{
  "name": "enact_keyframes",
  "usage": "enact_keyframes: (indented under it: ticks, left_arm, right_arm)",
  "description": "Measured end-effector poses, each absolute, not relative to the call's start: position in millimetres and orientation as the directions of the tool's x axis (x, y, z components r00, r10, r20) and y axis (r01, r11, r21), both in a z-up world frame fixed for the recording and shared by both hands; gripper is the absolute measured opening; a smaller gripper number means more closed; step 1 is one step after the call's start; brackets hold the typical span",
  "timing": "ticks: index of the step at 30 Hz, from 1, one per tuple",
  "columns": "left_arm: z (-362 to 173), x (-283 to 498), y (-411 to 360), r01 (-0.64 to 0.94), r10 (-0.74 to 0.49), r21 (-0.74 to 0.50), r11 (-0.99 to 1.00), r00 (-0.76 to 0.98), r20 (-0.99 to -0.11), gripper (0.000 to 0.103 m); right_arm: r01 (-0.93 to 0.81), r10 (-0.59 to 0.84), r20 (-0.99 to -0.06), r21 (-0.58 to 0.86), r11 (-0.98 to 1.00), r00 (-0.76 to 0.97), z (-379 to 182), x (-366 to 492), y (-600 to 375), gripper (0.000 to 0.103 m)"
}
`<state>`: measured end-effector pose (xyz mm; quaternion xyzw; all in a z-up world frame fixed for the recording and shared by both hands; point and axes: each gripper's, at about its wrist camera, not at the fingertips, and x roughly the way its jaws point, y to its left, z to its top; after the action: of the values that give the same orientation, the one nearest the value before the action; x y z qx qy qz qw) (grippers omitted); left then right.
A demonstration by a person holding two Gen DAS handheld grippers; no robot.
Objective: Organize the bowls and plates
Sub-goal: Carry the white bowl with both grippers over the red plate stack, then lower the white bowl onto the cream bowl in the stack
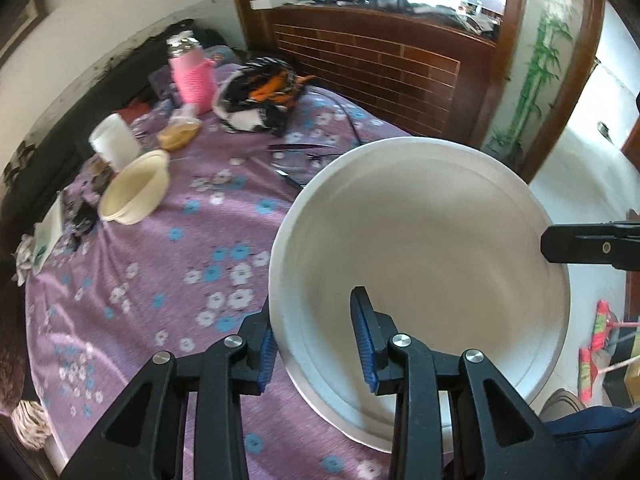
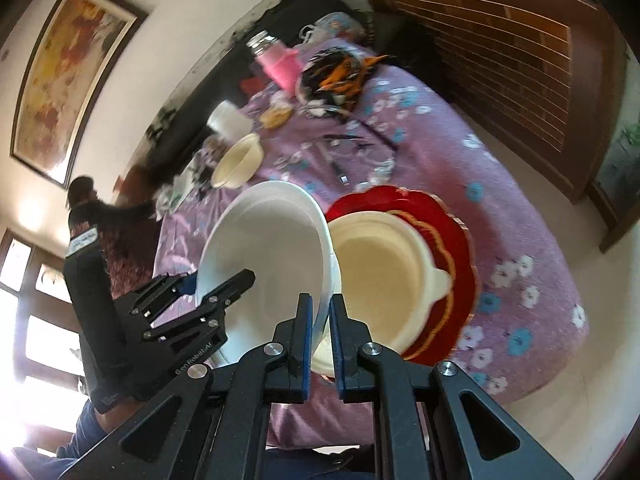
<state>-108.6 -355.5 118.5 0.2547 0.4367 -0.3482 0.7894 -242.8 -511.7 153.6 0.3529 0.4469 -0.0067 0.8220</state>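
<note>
The right hand-held gripper (image 2: 320, 344) is clenched on the rim of a large white bowl (image 2: 272, 248), its blue pads (image 2: 307, 340) pinching the wall at the bowl's 5 o'clock edge. The left hand-held gripper (image 1: 318, 344) straddles the same bowl's (image 1: 420, 264) opposite rim, one finger inside and one outside, pads standing clear of the wall, so it is released. The bowl hangs tilted and empty above a purple flowered bedspread (image 2: 500, 216).

Just beside it at 3 o'clock sits an empty cream bowl with a lug handle (image 2: 388, 272), nested on a red scalloped plate (image 2: 404, 208). Toward 12 o'clock lies a second cream bowl (image 2: 236, 160), also empty, then a white cup (image 2: 228, 118), a pink knitted bottle (image 2: 280, 64) and a black-and-orange cloth (image 2: 336, 76). A wooden slatted headboard (image 2: 500, 52) stands at 1 o'clock.

Lettering on the left tool's arm (image 2: 192, 356) is too small to read.
</note>
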Motion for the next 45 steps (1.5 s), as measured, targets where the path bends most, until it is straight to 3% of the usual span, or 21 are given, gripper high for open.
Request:
enact_keyframes:
  ticks: [31,45]
  left_arm:
    - [87.0,-106.0,-383.3,0.801,-0.301,0.077,0.593,0.309,-0.902,0.034]
    - [101.7,-105.7,-373.9,0.783,-0.331,0.08,0.616,0.349,-0.877,0.047]
  right_arm:
    - [0.456,0.275,-0.803,0.542,0.707,0.529,113.2,-246.1,-545.1,0.011]
    - [0.462,0.247,-0.802,0.533,0.709,0.545,124.3,-249.8,-549.5,0.018]
